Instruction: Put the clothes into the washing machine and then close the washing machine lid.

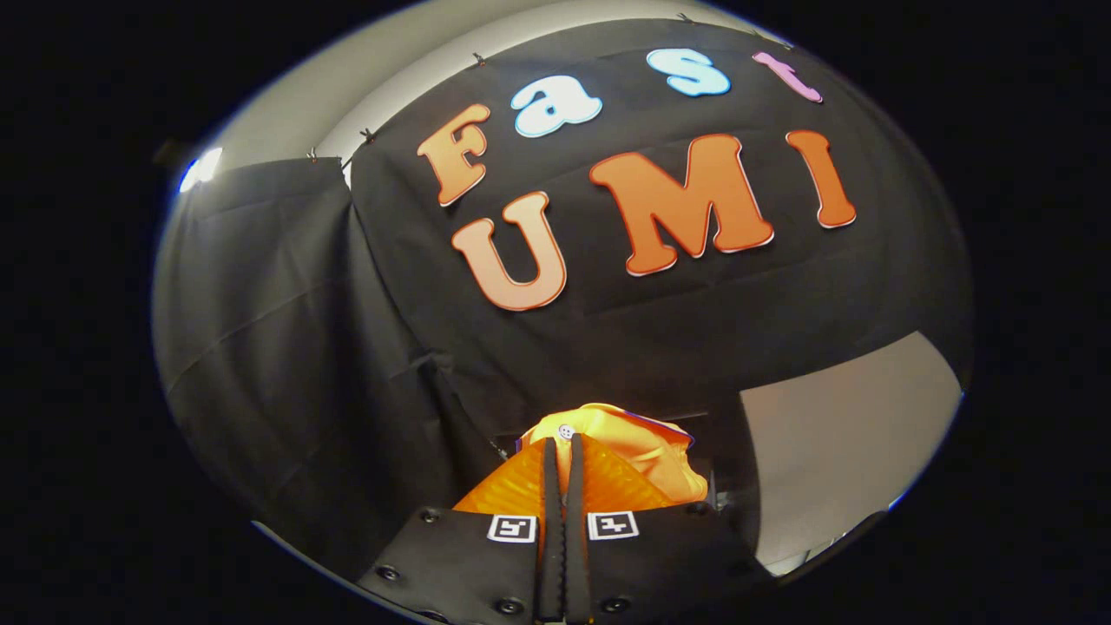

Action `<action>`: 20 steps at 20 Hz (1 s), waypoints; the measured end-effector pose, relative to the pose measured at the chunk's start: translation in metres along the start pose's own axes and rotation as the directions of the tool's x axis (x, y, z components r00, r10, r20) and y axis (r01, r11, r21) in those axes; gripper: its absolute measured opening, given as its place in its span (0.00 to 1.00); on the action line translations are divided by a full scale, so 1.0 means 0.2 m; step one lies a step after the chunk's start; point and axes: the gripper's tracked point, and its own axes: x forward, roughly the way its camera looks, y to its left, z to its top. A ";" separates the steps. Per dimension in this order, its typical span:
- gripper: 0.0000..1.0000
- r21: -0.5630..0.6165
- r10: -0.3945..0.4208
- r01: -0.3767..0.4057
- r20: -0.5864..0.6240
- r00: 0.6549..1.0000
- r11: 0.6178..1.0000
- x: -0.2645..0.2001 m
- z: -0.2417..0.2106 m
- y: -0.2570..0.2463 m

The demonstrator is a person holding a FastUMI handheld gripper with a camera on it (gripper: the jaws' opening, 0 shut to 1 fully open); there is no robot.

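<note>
An orange garment (pixel 634 447) with a small white button near its top is bunched up just ahead of my fingers and hangs to their right. My gripper (pixel 562 444) is shut on a fold of that orange cloth, both fingers pressed close together with fabric pinched between them. The gripper is tilted up, so the garment is held high in front of the black booth cloth. The lower part of the garment is hidden behind the gripper body.
Black cloth walls (pixel 286 347) hang straight ahead and to the left. A pale wall or panel (pixel 842 434) shows to the right of the garment. A lamp (pixel 201 167) glows high at the left.
</note>
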 end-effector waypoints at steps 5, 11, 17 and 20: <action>0.08 0.029 0.020 -0.017 -0.108 0.994 0.999 0.32 -0.34 -0.02; 0.08 0.026 -0.014 0.021 -0.247 0.969 0.999 0.61 -0.77 -0.20; 0.09 0.025 -0.041 0.053 -0.339 0.940 0.998 0.86 -1.07 -0.32; 0.08 -0.012 -0.056 0.056 -0.363 0.930 0.998 0.95 -1.21 -0.38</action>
